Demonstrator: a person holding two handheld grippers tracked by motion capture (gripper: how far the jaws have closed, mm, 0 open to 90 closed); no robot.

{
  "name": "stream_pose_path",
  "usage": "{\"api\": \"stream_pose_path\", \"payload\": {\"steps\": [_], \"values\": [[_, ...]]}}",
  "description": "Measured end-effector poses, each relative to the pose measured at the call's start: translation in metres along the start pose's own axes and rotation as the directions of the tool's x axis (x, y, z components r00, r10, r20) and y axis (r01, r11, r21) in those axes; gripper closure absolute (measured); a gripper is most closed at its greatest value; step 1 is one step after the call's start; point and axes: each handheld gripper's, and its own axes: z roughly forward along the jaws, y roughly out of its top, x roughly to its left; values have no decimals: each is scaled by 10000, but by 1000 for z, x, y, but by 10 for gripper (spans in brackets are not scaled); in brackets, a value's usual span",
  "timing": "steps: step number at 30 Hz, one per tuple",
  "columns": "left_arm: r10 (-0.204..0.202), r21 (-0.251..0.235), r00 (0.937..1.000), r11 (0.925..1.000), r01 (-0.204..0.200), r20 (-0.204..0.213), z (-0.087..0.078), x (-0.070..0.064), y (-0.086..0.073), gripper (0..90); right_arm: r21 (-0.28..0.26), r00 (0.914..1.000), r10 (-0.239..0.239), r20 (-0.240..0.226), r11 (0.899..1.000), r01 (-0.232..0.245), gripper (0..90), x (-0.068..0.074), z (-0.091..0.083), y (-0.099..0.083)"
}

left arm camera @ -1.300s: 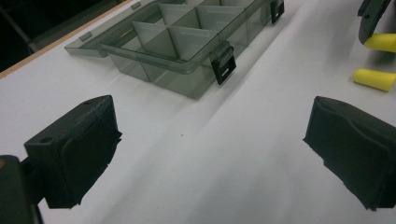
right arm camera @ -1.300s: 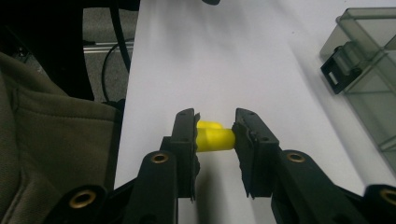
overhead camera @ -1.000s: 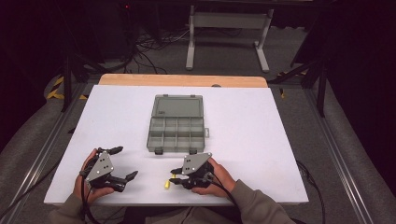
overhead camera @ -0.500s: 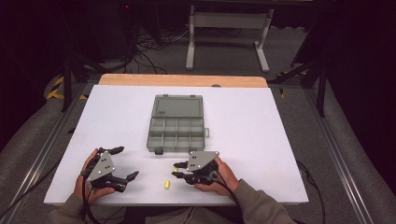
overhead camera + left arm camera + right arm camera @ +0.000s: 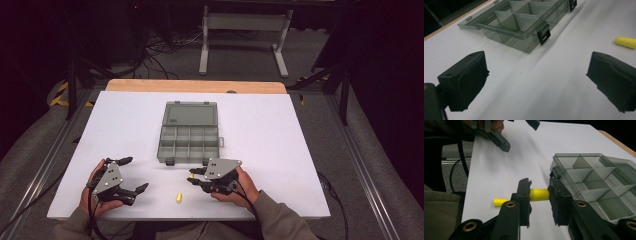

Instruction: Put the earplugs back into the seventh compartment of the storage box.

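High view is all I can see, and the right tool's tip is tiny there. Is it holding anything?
Observer: Yes. The right gripper view shows the right tool clamping a yellow cylinder end to end between its jaws.
Operator: Anything in the box's near compartments?
Observer: No. In the left gripper view, the organizer box has empty near compartments behind its clear wall.
Operator: And the left tool?
Observer: The left tool is wide open over bare table, with the loose yellow piece lying beyond one jaw.
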Motion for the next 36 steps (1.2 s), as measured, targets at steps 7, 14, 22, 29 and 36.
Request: {"api": "stream_pose_path", "payload": {"steps": [7, 14, 22, 29, 36], "values": [[-65, -6, 10000, 10000, 65, 9, 1, 0, 0, 35, -85, 9998, 60, 210, 9999, -58, 717, -4, -4, 0], [-85, 6, 10000, 10000, 85, 12, 1, 0, -1, 35, -219, 9987, 112, 503, 9997, -101, 717, -7, -8, 0], [-75, 35, 10000, 10000, 75, 36, 1, 0, -1, 34, -366, 9968, 164, 777, 9992, -136, 717, -10, -12, 0], [-73, 36, 10000, 10000, 73, 48, 1, 0, -1, 34, -494, 9935, 209, 1115, 9987, -155, 717, -13, -16, 1], [-79, 44, 10000, 10000, 79, 45, 1, 0, -1, 34, -609, 9901, 262, 1381, 9980, -179, 717, -16, -20, 1]]}}
